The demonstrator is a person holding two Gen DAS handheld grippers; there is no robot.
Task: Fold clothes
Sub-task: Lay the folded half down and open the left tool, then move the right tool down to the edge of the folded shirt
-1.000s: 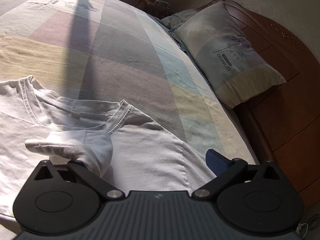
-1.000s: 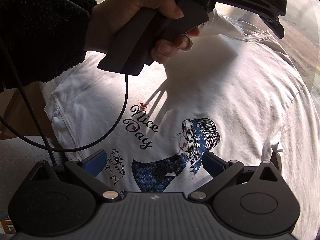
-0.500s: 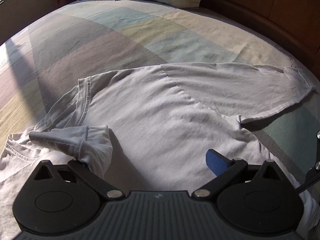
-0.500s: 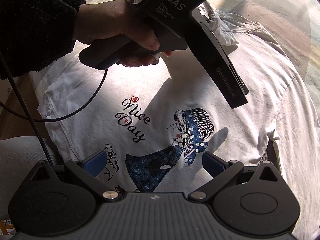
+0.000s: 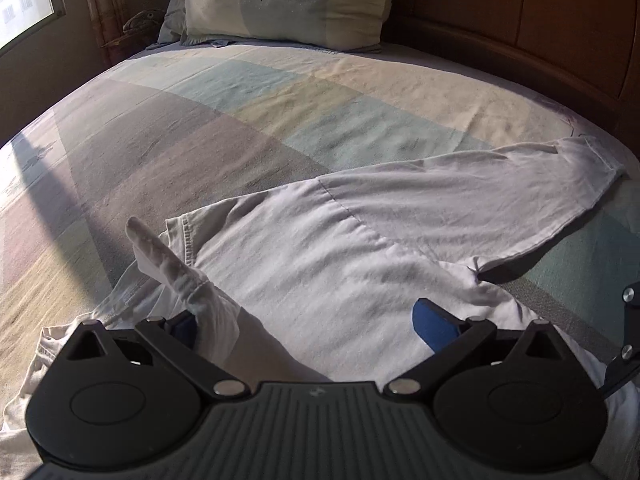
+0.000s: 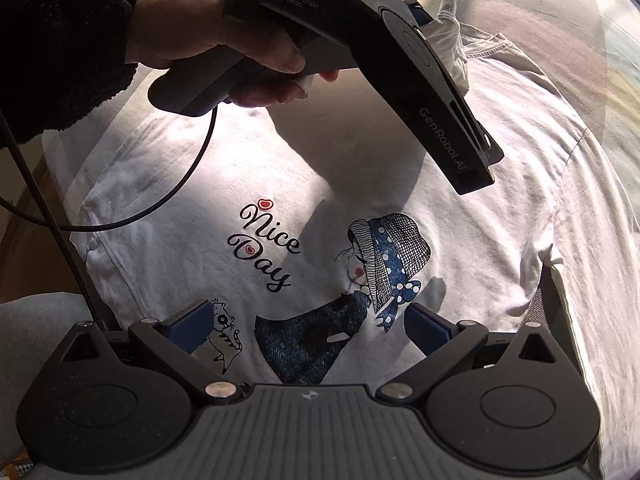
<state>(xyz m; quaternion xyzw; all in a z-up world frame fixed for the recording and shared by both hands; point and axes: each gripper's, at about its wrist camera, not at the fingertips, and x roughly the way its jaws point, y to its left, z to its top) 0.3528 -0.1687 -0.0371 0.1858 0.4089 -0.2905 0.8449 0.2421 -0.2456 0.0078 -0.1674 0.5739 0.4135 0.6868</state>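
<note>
A bed [image 5: 248, 128] with a pastel patchwork cover fills my view, a pillow [image 5: 284, 0] propped against the wooden headboard [image 5: 560, 20]. The white T-shirt [image 5: 360, 264] lies spread face up on the cover, one sleeve [image 5: 500, 196] stretched flat toward the bed's edge, its "Nice Day" print [image 6: 264, 248] and girl-in-headscarf drawing showing in my right view. My left hand-held gripper [image 5: 308, 322] stands wide — a bunched twist of fabric near the collar [image 5: 188, 240] drapes over its left finger only and pokes upward. My right hand-held gripper [image 6: 308, 326] is also spread wide, hovering over the printed front with nothing between its blue pads [image 6: 192, 326]. A hand [image 6: 224, 40] in a dark fleece sleeve [image 6: 64, 40] grips the left tool above the shirt.
</note>
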